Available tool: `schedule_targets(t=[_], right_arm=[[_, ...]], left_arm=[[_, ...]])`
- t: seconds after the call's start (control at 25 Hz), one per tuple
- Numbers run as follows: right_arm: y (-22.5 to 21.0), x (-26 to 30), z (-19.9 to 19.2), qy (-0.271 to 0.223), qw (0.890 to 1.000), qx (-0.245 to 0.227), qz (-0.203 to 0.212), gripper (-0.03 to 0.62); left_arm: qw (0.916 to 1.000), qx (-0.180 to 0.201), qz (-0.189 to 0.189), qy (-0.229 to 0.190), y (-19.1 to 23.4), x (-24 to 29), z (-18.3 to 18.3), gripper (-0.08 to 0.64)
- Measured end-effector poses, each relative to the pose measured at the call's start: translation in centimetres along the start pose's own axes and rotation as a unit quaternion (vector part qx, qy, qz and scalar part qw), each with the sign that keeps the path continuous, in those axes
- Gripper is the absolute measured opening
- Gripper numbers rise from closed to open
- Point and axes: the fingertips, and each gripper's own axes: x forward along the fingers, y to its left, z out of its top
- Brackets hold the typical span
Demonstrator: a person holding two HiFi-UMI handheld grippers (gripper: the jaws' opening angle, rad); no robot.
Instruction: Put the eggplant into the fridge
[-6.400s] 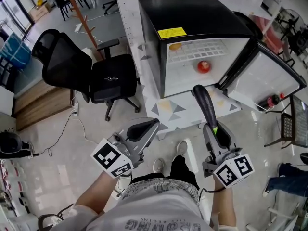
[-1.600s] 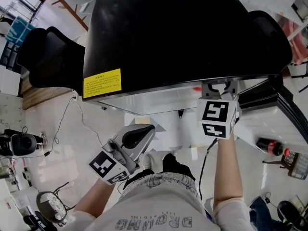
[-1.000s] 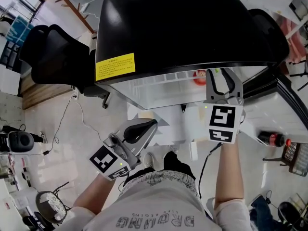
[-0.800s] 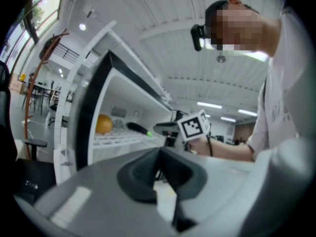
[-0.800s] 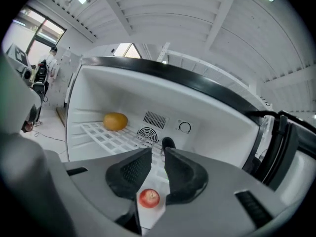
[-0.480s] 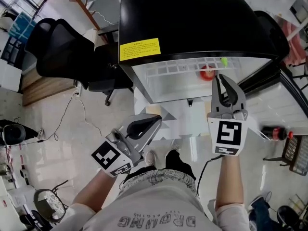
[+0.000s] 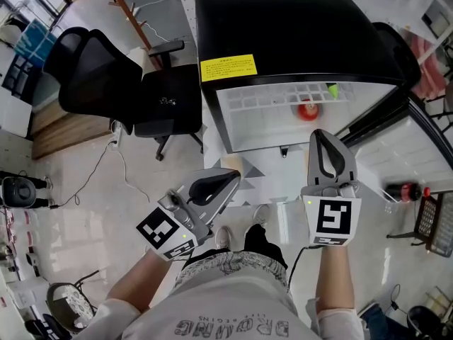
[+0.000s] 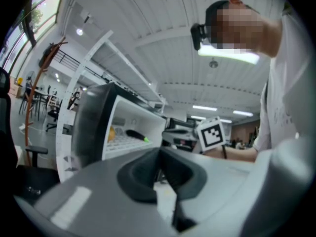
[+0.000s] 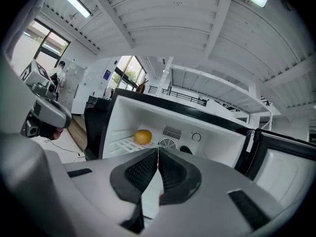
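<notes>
The dark eggplant (image 8: 134, 133) lies on the white upper shelf of the open black fridge (image 7: 297, 20). From above only its green stem end (image 7: 331, 89) shows. My right gripper (image 7: 323, 133) hangs in front of the fridge opening, clear of the shelf. Its jaws have just been closing and now stand shut with nothing between them (image 9: 158, 150). My left gripper (image 7: 232, 177) is lower left of the fridge, shut and empty (image 8: 158, 150).
A red fruit (image 7: 306, 109) sits on the shelf near the eggplant, and an orange (image 9: 143, 137) lies further back. The fridge door (image 7: 417, 147) stands open at the right with a bottle (image 7: 400, 190) in it. A black office chair (image 7: 113, 91) stands to the left.
My right gripper has drawn back out of the fridge and its jaws have gone from wide open to shut, empty. The eggplant stays on the shelf. The left gripper shifted slightly.
</notes>
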Motion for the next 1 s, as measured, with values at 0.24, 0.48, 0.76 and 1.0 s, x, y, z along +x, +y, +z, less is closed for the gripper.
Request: schedule_targets(t=[0.24, 0.48, 0.76, 1.0], right_arm=[[1.7, -1.3, 0.4, -0.006, 1.000, 0.009, 0.010, 0.005], [2.9, -2.2, -0.6, 0.004, 1.000, 0.023, 0.017, 0.005], [3.7, -2.6, -1.4, 0.007, 0.999, 0.031, 0.022, 0.005], [4.2, -2.7, -1.5, 0.009, 0.999, 0.044, 0.023, 0.005]], left_arm=[[0.9999, 0.006, -0.007, -0.005, -0.2, -0.8, 0.7, 0.008], [0.9999, 0.009, -0.012, -0.008, 0.0, -1.2, 1.0, 0.008], [0.9998, 0.008, -0.015, -0.011, 0.6, -1.6, 0.9, 0.008], [0.9998, 0.006, -0.018, -0.008, 1.0, -1.6, 0.8, 0.008]])
